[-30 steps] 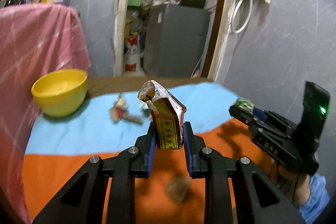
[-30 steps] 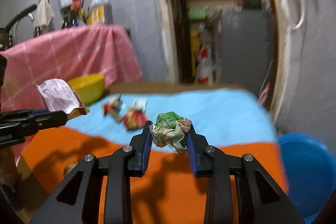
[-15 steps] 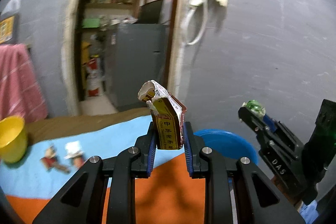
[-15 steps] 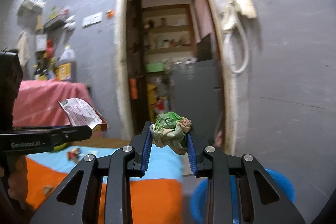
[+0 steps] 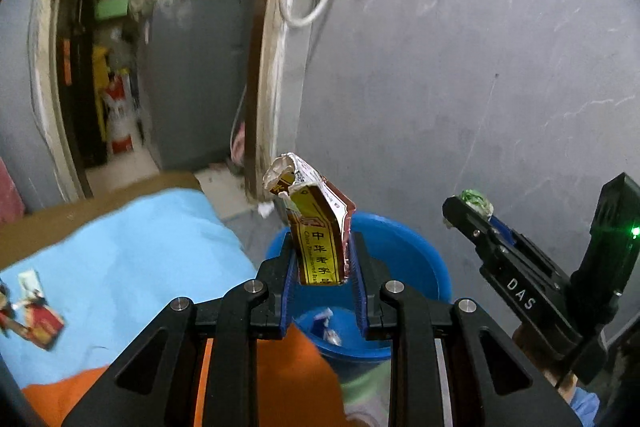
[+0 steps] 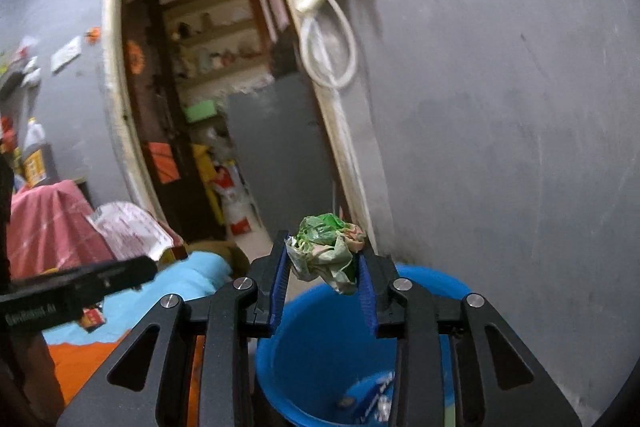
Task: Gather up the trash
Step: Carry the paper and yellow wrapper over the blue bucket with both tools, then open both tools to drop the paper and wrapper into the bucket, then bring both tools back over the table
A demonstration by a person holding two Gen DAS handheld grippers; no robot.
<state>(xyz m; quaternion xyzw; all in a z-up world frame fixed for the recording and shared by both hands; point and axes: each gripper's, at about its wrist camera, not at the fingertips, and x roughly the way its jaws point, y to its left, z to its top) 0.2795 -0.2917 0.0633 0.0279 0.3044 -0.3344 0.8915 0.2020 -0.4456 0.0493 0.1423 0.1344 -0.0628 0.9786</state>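
My left gripper (image 5: 323,259) is shut on a torn red-and-yellow carton (image 5: 316,227) that stands upright between its pads, over the near rim of a blue bucket (image 5: 412,255). A few scraps (image 5: 326,327) lie in the bucket's bottom. In the right wrist view my right gripper (image 6: 323,267) holds a crumpled green wrapper (image 6: 326,251) above the blue bucket (image 6: 312,339). Its jaws are opening, and the wad still touches both pads. The left gripper (image 6: 132,271) with the carton (image 6: 128,231) shows at the left there. The right gripper (image 5: 460,207) shows at the right of the left wrist view.
A table under blue and orange cloth (image 5: 140,247) lies to the left, with small wrappers (image 5: 36,319) on it. A grey wall (image 5: 480,67) rises behind the bucket, beside an open doorway (image 6: 200,107). A pink-covered piece (image 6: 48,223) stands at the far left.
Both grippers have swung right, off the table and over the blue bucket, carrying the carton and the green wad. The yellow bowl has left the view.
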